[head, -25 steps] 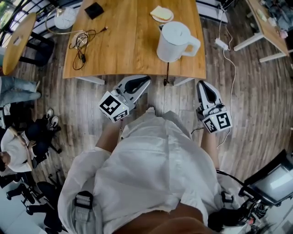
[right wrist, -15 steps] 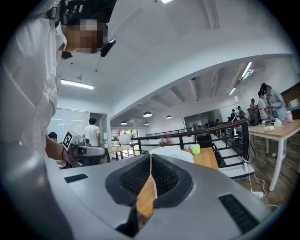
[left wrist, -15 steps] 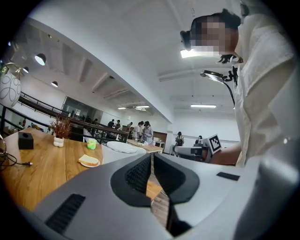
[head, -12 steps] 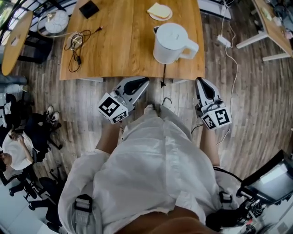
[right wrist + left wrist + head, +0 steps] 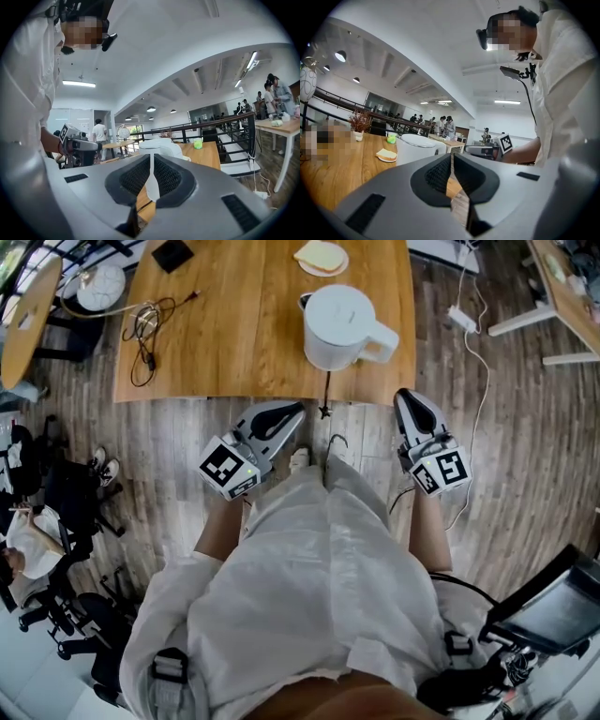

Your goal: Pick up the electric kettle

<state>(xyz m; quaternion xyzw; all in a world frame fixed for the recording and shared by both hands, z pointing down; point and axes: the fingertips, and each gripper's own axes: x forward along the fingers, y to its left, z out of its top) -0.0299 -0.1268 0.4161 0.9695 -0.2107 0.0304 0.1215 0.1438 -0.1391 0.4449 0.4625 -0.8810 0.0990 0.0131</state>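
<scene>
Both tools are pressed together with nothing in them: the left tool (image 5: pixel 298 410) has its two pads meeting in a thin seam in its own view, and so does the right tool (image 5: pixel 405 394), same as a second ago. Compared with the earlier frame, both have crept up on the desk (image 5: pixel 234 352). The right tool's tip, which sat clear of the near edge over the floorboards, now just overlaps that edge in the head view, and the left tool's tip sits right below the edge. The kettle (image 5: pixel 339 327) hasn't been touched. It stands upright on the desk near the near edge, handle pointing towards the right tool's side, well apart from both tools, and it's only slid a bit leftwards in the head view, along with the rest of the desk. Its black cord (image 5: pixel 325 395) hangs over the near edge between the two tools. In the right gripper view the kettle is dead ahead beyond the closed pads, and in the left gripper view it's a bit left of the seam. Behind it, the plate (image 5: pixel 322 257) with a slice of bread has moved closer to the top of the frame. A tangle of cable (image 5: pixel 145 326) lies on the left of the desk. The only print I can make out is the black-and-white square markers on each tool's cube; the kettle is plain white.
</scene>
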